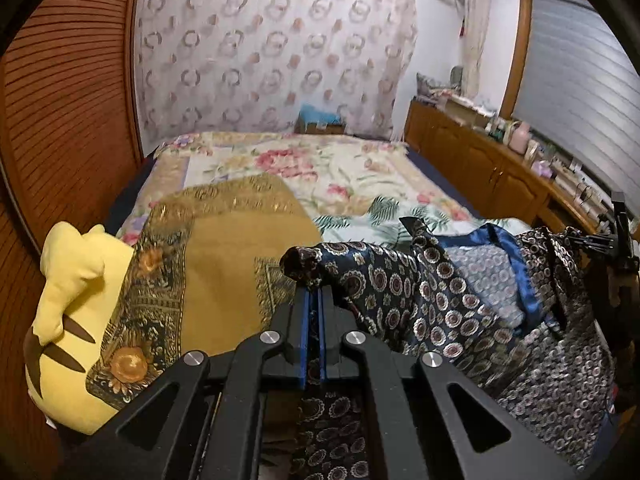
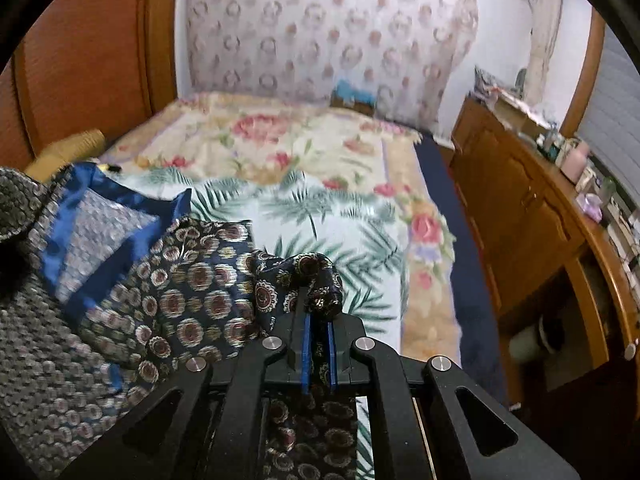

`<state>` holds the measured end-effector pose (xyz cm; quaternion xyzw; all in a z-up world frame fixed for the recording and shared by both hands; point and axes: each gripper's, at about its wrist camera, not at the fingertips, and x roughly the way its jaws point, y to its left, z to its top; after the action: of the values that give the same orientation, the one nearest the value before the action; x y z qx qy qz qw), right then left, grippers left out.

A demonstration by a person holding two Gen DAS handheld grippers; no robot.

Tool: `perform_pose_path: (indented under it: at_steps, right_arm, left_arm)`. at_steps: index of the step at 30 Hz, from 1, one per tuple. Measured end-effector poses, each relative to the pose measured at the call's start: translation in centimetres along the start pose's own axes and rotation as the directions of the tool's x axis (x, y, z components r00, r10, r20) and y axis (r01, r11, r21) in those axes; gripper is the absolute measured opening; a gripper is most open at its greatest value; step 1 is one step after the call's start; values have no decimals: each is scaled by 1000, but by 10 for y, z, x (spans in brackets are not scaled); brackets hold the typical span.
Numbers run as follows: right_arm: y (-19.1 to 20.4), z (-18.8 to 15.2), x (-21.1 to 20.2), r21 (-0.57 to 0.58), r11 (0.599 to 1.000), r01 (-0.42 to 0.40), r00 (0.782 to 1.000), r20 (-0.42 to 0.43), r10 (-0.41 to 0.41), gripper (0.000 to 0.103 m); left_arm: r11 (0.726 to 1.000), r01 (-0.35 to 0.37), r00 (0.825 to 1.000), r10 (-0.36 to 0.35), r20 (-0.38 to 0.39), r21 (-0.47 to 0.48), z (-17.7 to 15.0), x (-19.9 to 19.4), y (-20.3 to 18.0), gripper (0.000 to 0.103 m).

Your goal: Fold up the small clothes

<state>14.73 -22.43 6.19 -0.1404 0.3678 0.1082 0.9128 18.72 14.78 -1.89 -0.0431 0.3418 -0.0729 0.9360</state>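
A small dark navy garment (image 1: 432,304) with round medallion print and a blue satin lining hangs between my two grippers above the bed. My left gripper (image 1: 314,294) is shut on one bunched corner of it. My right gripper (image 2: 318,312) is shut on the other bunched corner; the garment (image 2: 188,284) spreads to its left, showing the blue lining (image 2: 100,220). The right gripper also shows at the far right edge of the left wrist view (image 1: 620,232). Cloth hangs down below both sets of fingers.
A bed with a floral cover (image 1: 320,168) lies ahead. A gold patterned cushion (image 1: 224,264) and a yellow plush toy (image 1: 72,320) sit at its left. A wooden cabinet (image 2: 520,208) with clutter runs along the right. A wooden slatted wall (image 1: 68,120) stands left.
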Motion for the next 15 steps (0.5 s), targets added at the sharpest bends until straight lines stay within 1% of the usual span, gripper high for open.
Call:
perform_pose_path:
  at_steps: [1, 3, 4, 5, 7, 8, 9, 11, 13, 14, 15]
  right_arm:
    - [5, -1, 6, 6, 1000, 8, 1000, -17, -8, 6]
    - [12, 1, 12, 12, 999, 41, 998, -42, -41, 18]
    - [17, 5, 16, 15, 998, 53, 997, -55, -52, 19]
    - [22, 8, 17, 18, 999, 46, 997, -66, -44, 19]
    - [30, 11, 15, 11, 999, 35, 998, -57, -35, 21]
    - [20, 17, 15, 11, 999, 38, 998, -49, -37, 26]
    - [16, 18, 9, 15, 999, 39, 998, -41, -38, 32]
    - [8, 18, 3, 34, 999, 28, 999, -26, -27, 38]
    - [13, 22, -4, 44, 999, 4, 1000, -22, -3, 38]
    - [21, 25, -6, 37, 999, -16, 1000, -13, 16, 38]
    - [12, 21, -8, 32, 999, -30, 1000, -6, 30, 38]
  left_arm:
    - [1000, 4, 1000, -4, -14, -5, -2, 2, 0, 4]
    - [1000, 8, 999, -8, -35, -11, -3, 2, 1, 6]
    - [1000, -2, 999, 2, -36, -10, -4, 0, 1, 8]
    - [1000, -11, 999, 10, -32, -8, -6, -3, 0, 8]
    - [1000, -10, 1000, 9, -23, -8, -7, -10, 0, 9]
    - [1000, -10, 1000, 10, -21, -8, -7, -14, 0, 11]
    - [1000, -14, 1000, 14, -17, -3, -7, -16, -1, 15]
    - [1000, -27, 1000, 27, 1, 14, -5, -24, -4, 23]
    - [999, -27, 999, 27, 19, 31, -2, -31, -7, 31]
    - [999, -26, 999, 25, 30, 37, 0, -35, -9, 42]
    - [999, -24, 999, 22, 42, 43, 0, -38, -11, 48]
